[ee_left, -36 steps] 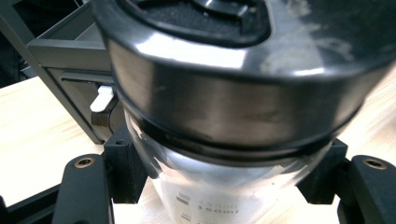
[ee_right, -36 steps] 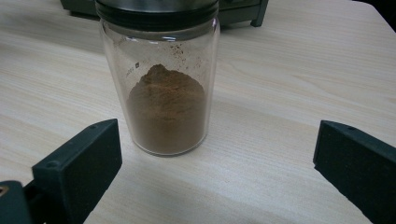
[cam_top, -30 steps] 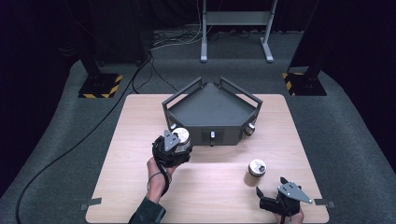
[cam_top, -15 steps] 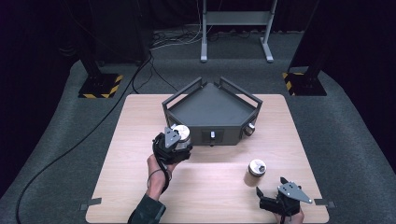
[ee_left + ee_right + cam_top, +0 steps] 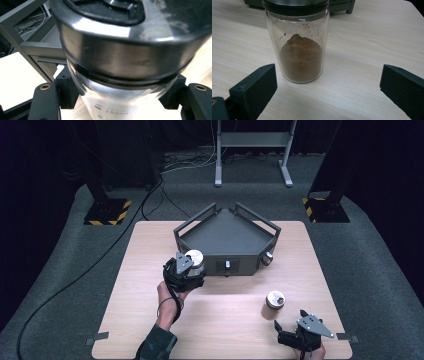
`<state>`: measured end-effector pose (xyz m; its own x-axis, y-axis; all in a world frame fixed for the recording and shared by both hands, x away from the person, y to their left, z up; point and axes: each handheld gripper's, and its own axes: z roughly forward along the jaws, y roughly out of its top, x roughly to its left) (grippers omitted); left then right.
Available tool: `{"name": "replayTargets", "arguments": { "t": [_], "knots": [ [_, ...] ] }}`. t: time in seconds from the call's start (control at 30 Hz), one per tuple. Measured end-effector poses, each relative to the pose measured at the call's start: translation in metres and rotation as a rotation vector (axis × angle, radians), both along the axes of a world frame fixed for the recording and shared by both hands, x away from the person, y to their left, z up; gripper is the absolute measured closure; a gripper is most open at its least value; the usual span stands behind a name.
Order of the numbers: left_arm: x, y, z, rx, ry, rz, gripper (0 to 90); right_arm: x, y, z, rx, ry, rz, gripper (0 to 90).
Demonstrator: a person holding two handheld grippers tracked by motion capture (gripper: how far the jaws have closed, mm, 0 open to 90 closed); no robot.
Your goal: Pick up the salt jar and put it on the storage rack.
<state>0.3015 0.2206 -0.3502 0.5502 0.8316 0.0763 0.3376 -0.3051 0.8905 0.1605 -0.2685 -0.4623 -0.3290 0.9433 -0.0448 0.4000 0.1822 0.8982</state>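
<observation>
In the high view the left gripper (image 5: 186, 270) sits left of centre, just at the front-left corner of the grey tray (image 5: 225, 232), with its jaws clamped on a jar (image 5: 194, 258) whose steel lid shows above the gripper body. The left gripper view bears this out: the jar (image 5: 125, 50) looms large in the frame, glass pinched between the black jaws at the bottom, with the tray's rail (image 5: 27, 27) in the upper left. The jar appears to be lifted and close to the tray's edge, so the carry looks well advanced, though the jar is not yet set inside; the tray floor is bare. A second jar (image 5: 274, 303), holding brown powder, stands upright on the table (image 5: 140, 310) in the lower right of the high view, well apart from the tray. The right gripper (image 5: 296, 330) rests near it at the bottom right, jaws spread wide with nothing between them; in the right gripper view the powder jar (image 5: 298, 42) stands ahead of the open jaws, untouched. By this reading one jar is nearly delivered and the other is yet to be picked up.
</observation>
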Motion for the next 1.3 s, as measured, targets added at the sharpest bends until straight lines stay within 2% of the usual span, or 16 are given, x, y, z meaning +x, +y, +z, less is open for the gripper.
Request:
{"name": "replayTargets", "arguments": {
  "t": [1.23, 1.3],
  "knots": [
    [0.02, 0.001, 0.022, 0.016, -0.012, 0.015, 31.4, 0.001, 0.0, 0.001, 0.001, 0.008, -0.002, 0.2],
    [0.022, 0.001, 0.023, 0.006, -0.01, 0.011, 31.4, 0.001, 0.0, 0.001, 0.001, 0.008, -0.002, 0.2]
  ]
}}
